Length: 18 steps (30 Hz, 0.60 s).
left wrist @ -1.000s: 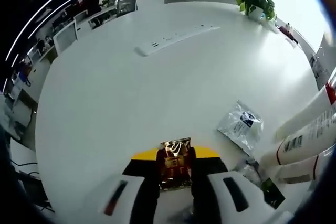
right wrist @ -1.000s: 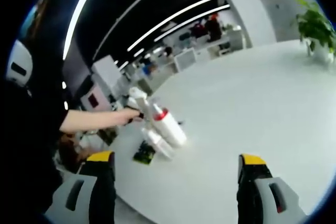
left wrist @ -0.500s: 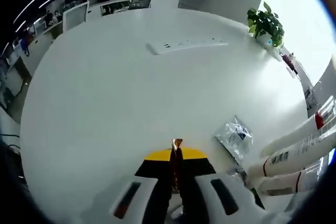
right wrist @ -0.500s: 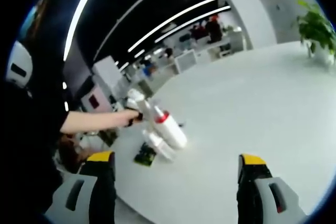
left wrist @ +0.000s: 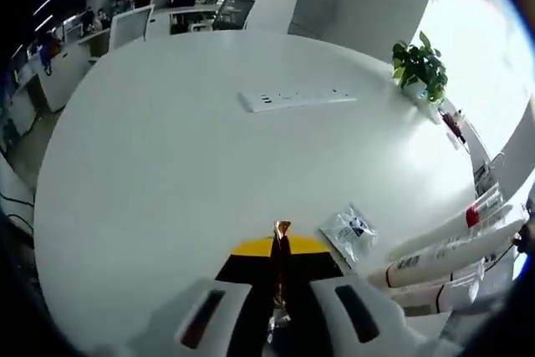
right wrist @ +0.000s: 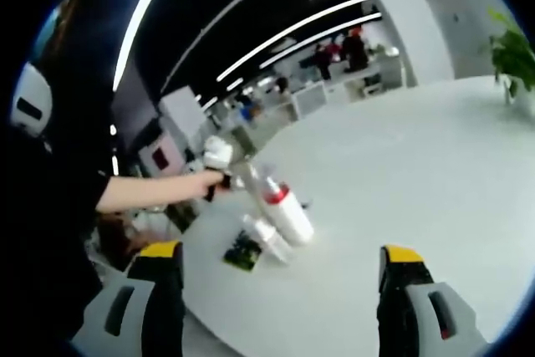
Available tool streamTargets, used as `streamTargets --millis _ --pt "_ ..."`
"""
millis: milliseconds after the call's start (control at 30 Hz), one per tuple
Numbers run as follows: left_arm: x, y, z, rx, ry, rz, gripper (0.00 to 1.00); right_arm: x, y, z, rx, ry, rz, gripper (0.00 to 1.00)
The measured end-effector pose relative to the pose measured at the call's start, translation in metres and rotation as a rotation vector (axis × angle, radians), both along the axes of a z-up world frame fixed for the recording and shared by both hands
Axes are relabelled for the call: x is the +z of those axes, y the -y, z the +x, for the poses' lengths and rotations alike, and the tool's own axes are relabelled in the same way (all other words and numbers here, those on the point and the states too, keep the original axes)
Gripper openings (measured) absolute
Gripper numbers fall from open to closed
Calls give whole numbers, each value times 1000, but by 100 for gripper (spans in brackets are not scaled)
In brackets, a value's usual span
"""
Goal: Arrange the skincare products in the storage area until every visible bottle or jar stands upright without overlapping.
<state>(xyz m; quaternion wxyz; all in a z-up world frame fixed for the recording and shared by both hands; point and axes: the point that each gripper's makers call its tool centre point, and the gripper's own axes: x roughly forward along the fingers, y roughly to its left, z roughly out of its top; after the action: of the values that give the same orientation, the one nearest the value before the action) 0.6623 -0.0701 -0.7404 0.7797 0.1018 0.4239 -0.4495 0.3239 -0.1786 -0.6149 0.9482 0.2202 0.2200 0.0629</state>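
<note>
The left gripper (left wrist: 280, 290), clamped on a thin gold packet (left wrist: 280, 269), has the lying tubes (left wrist: 456, 252) just right of it, long axes sideways; the right gripper (right wrist: 280, 290) gapes empty, farther off.

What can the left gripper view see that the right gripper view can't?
The left gripper view has the power strip, a silvery packet, and the left claw shut on a thin sachet. The right gripper view has the right claw open, a person's forearm, and a small dark packet. Both see the white table, the potted plant, and the white bottles standing together.
</note>
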Motion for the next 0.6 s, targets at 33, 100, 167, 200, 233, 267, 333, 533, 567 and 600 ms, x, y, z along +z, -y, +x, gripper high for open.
streamTargets --millis 33,100,167,200,233,267,333,533,567,600 --pt "1 -1 0 3 -2 -4 8 0 0 0 3 -1 -3 99" --pt "6 -2 -2 10 -10 -20 8 2 -1 -1 7 1 -6 99" --pt "13 -4 -4 23 -15 -40 8 7 -1 -1 7 13 -6 99" --pt "18 -5 -4 38 -10 -56 8 9 -2 0 7 20 -10 99" --pt "22 -6 -3 43 -8 -63 8 10 -2 0 8 24 -13 99" --pt "27 -7 -3 51 -11 -77 8 12 -3 1 11 26 -15 99" --pt "36 -10 -7 52 0 -89 8 14 -6 2 20 32 -20 99" --pt "62 -17 -19 80 -9 -167 8 30 -16 10 55 75 -35 99" --pt "66 -17 -22 81 -16 -179 8 32 -16 11 56 80 -37 99" --pt "68 -18 -25 88 -21 -186 8 34 -18 12 61 85 -40 99"
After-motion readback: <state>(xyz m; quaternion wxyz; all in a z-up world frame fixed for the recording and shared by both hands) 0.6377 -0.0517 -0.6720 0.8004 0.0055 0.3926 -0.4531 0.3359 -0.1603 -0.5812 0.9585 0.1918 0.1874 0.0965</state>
